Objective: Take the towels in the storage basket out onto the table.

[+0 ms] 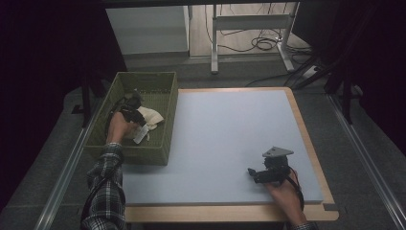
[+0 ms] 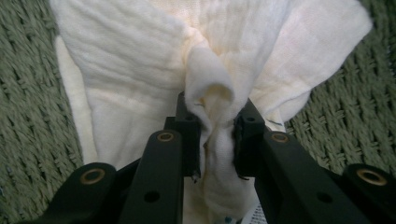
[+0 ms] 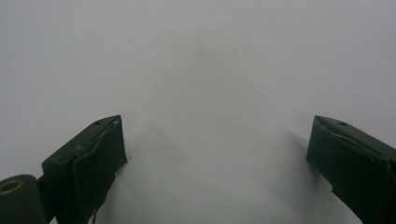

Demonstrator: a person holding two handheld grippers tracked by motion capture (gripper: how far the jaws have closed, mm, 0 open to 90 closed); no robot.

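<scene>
Two grippers are at work, and the left gripper [image 2: 217, 135] is the one that counts: its jaws are pinched on a raised fold of the cream cloth [image 2: 140, 70], the fabric bunched up between the pads in the left gripper view. No earlier picture is needed to read the grip; the fold is squeezed tight and stands up as a ridge running away from the jaws.

That cloth [image 1: 149, 117] lies inside the green woven basket [image 1: 143, 155] at the left edge of the table [image 1: 225, 139], directly under and ahead of the left gripper [image 1: 131, 114], which reaches down into the basket from the person's side. Most of the cloth spreads beyond the pinch, toward the far wall of the basket, with a small white label hanging at its near edge. Any lift, I judge, has to go straight up to clear the basket walls before moving right over the table.

Well apart from this, the right gripper [image 1: 258, 175] rests near the right front corner of the table, and its jaws stand wide open over bare surface in the right gripper view [image 3: 217, 149]. The left hand is plainly the nearer one to the cloth.

Pale blue-grey board with a wooden rim forms the table top, bare apart from the basket. Beyond it the room is dim, with grey floor, a white cabinet, metal desk legs and loose cables.
</scene>
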